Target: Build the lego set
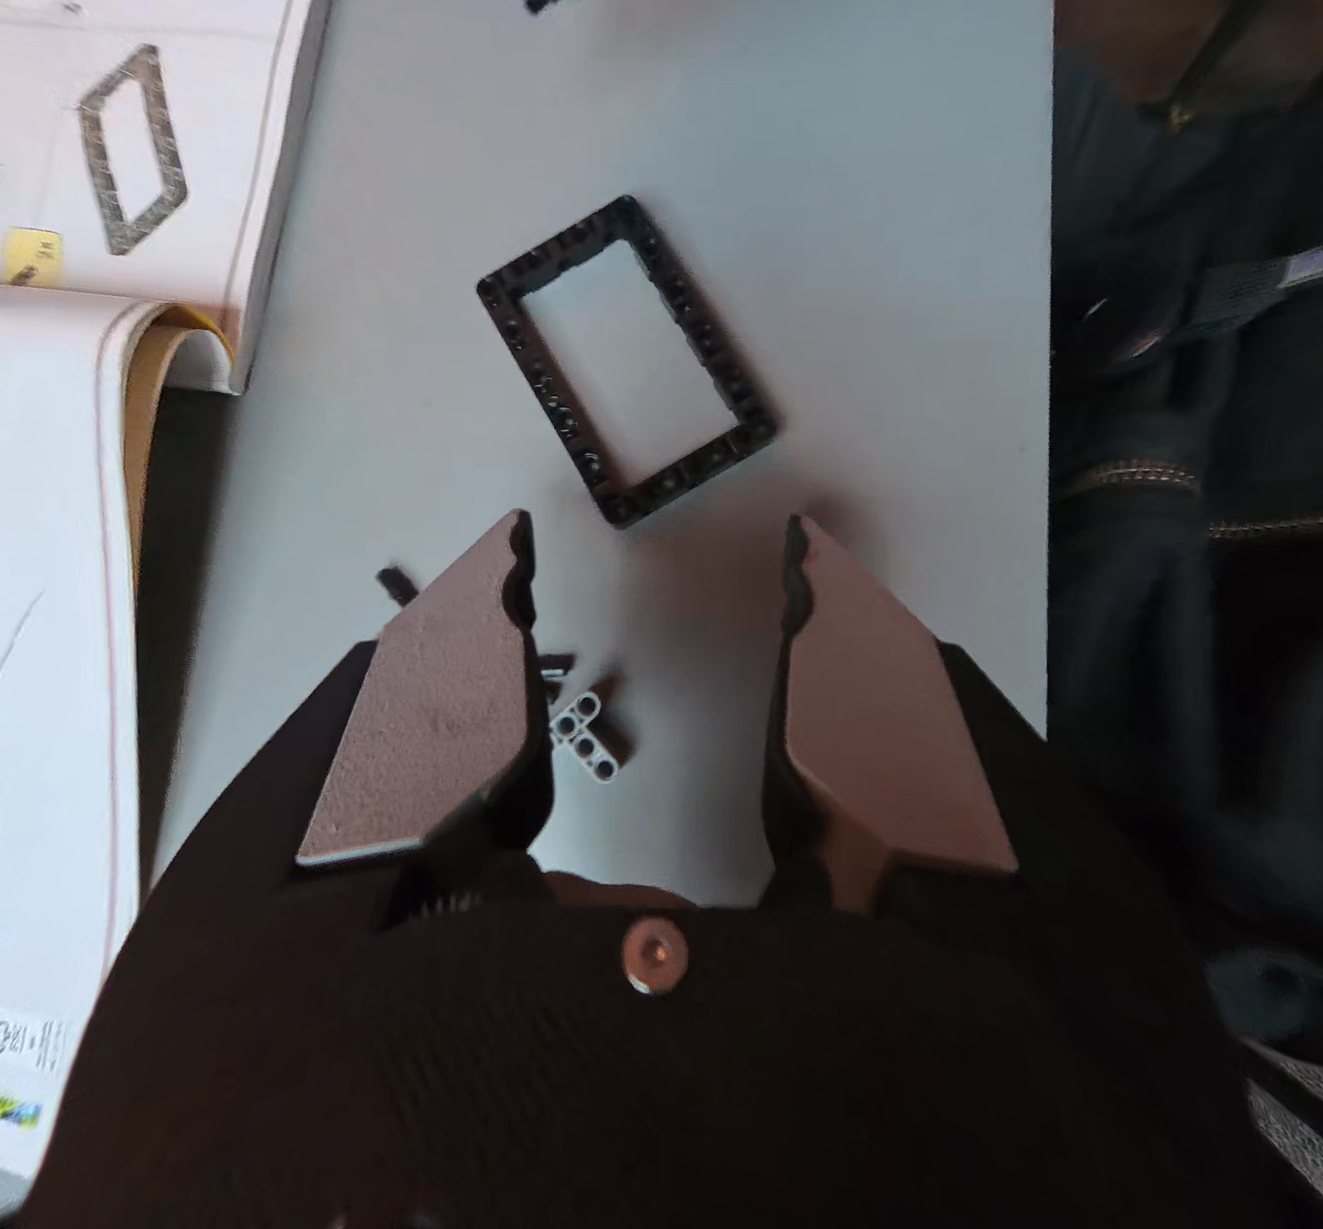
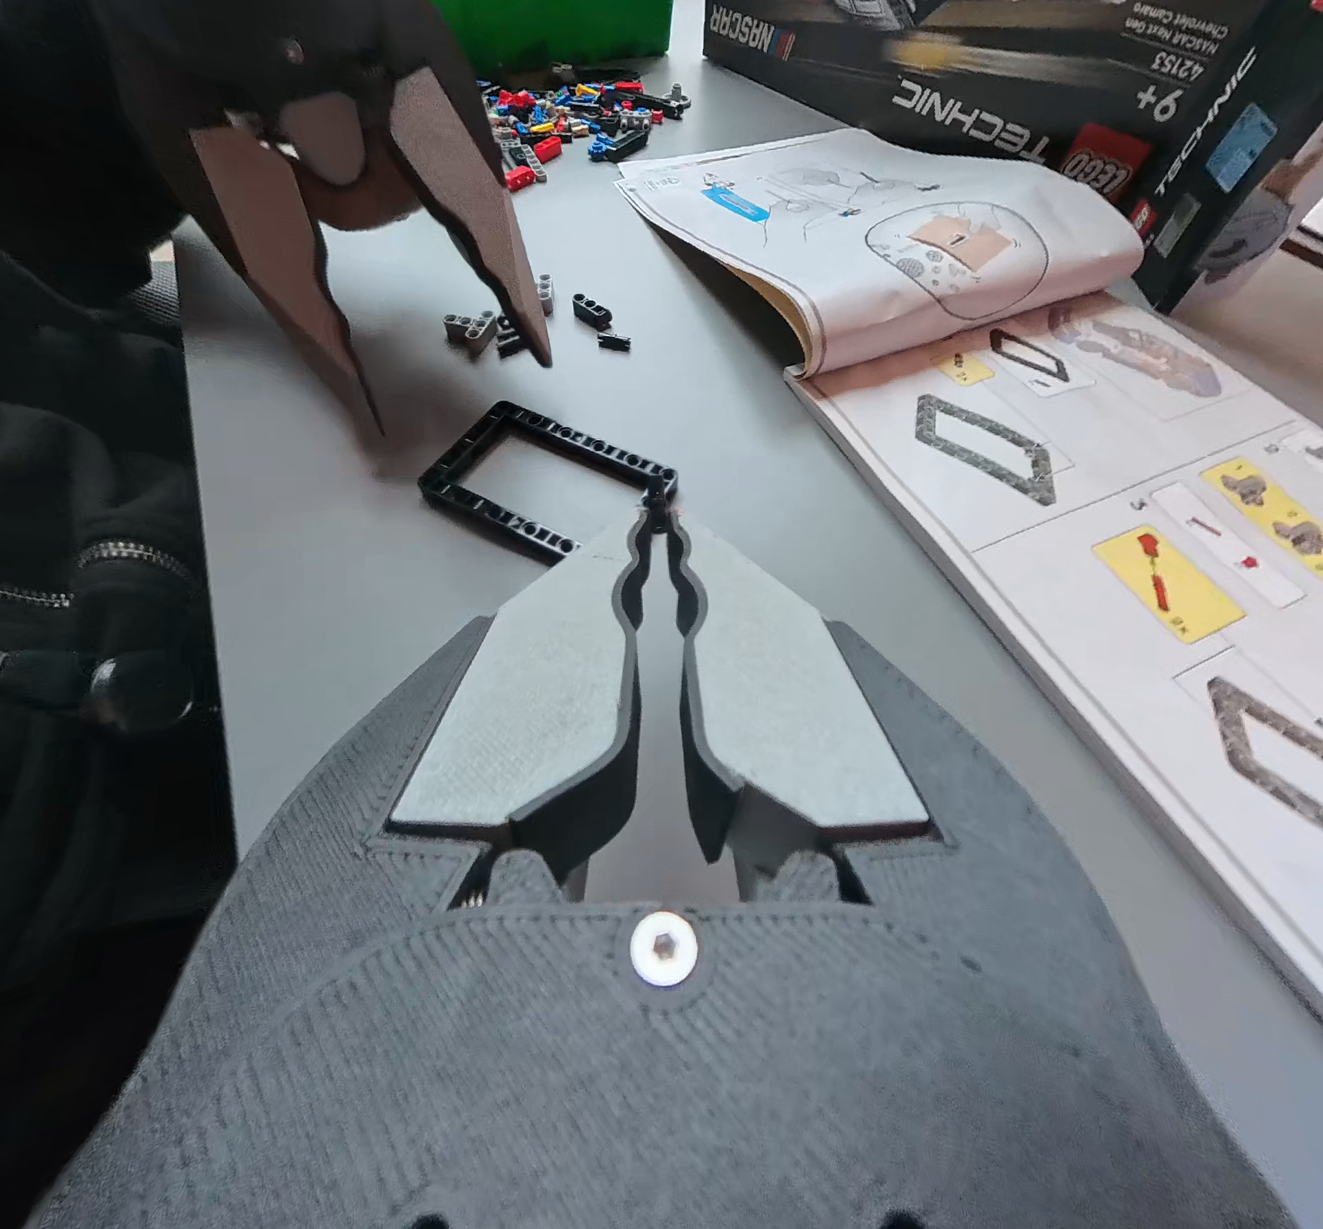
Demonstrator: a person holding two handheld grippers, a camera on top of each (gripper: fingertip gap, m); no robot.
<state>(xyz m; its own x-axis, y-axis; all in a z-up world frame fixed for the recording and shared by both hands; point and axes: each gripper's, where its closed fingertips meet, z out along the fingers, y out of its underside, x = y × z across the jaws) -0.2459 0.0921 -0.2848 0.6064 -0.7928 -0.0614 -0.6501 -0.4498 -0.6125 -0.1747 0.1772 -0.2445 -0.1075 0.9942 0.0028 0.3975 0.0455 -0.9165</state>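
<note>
**Pin at the frame corner, left gripper spread above**

On the grey table [image 2: 301,550], going left to right: the left gripper [image 2: 465,400] hangs tips-down with its two fingers spread wide and nothing between them, over a small cluster of grey and black connector pieces [image 2: 476,330]. Just beside its tips lies the flat black rectangular studless frame [image 2: 573,439], seen also from above [image 1: 626,361]. The right gripper [image 2: 655,515] is pinched on a small black pin [image 2: 653,495], which appears to touch the frame's near right corner, though the view is cramped there. Farther right lies the open instruction booklet [image 2: 1074,550], with the printed set box [image 2: 1002,49] behind it.
</note>
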